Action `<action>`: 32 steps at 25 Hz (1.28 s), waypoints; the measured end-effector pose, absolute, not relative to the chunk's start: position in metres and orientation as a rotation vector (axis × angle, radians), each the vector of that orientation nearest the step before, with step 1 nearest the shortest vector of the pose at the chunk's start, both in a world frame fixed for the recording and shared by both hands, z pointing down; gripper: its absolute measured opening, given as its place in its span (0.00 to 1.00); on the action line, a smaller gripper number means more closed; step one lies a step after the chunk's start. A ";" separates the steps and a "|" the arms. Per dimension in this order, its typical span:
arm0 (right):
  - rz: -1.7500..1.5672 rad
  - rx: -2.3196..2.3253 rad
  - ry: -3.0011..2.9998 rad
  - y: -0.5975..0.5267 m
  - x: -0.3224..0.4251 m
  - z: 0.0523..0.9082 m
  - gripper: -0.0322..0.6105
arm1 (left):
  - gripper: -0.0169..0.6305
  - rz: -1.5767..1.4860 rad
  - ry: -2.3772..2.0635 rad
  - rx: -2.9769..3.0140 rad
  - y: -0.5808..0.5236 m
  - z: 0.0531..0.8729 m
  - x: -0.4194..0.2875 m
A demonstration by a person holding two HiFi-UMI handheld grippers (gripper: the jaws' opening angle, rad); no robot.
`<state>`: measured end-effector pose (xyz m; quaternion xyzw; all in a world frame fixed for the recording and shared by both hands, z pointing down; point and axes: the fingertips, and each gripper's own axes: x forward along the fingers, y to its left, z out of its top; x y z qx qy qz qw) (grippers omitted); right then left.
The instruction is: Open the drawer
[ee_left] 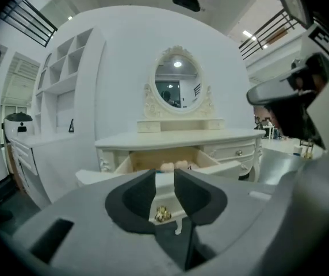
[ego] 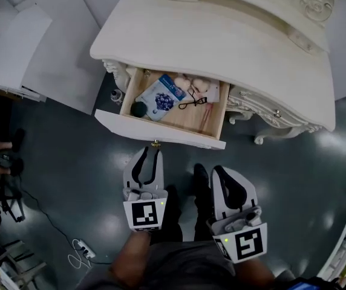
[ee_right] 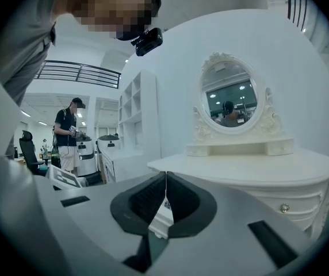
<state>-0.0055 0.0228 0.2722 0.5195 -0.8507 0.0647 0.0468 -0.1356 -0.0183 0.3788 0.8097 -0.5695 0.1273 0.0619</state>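
Observation:
The white dressing table (ego: 233, 41) has its middle drawer (ego: 161, 130) pulled out. Inside lie a blue packet (ego: 161, 99), a dark ball (ego: 138, 109) and other small items. A gold knob (ego: 155, 144) sits on the drawer front. My left gripper (ego: 151, 152) points at that knob from just below, open. In the left gripper view the knob (ee_left: 163, 214) shows through the gap between the jaws, untouched, with my left gripper (ee_left: 164, 175) short of it. My right gripper (ego: 216, 170) hangs to the right of the drawer, shut and empty. Its pads (ee_right: 153, 197) meet in the right gripper view.
A white shelf unit (ego: 16, 47) stands at the left. A power strip and cable (ego: 81, 248) lie on the dark floor. The oval mirror (ee_left: 177, 82) stands on the table. A person (ee_right: 68, 132) stands far off in the right gripper view. My shoe (ego: 201, 180) is between the grippers.

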 end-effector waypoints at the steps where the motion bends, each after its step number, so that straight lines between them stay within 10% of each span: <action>1: 0.187 1.588 -2.605 0.020 -0.009 0.262 0.07 | 0.20 0.368 -1.719 2.473 -0.017 0.360 -0.133; 15: -0.037 1.636 -2.639 -0.003 -0.034 0.163 0.07 | 0.05 0.259 -1.933 2.540 0.003 0.173 -0.167; 32: -0.093 1.624 -2.648 -0.004 -0.046 0.149 0.07 | 0.05 0.277 -1.923 2.578 -0.001 0.157 -0.164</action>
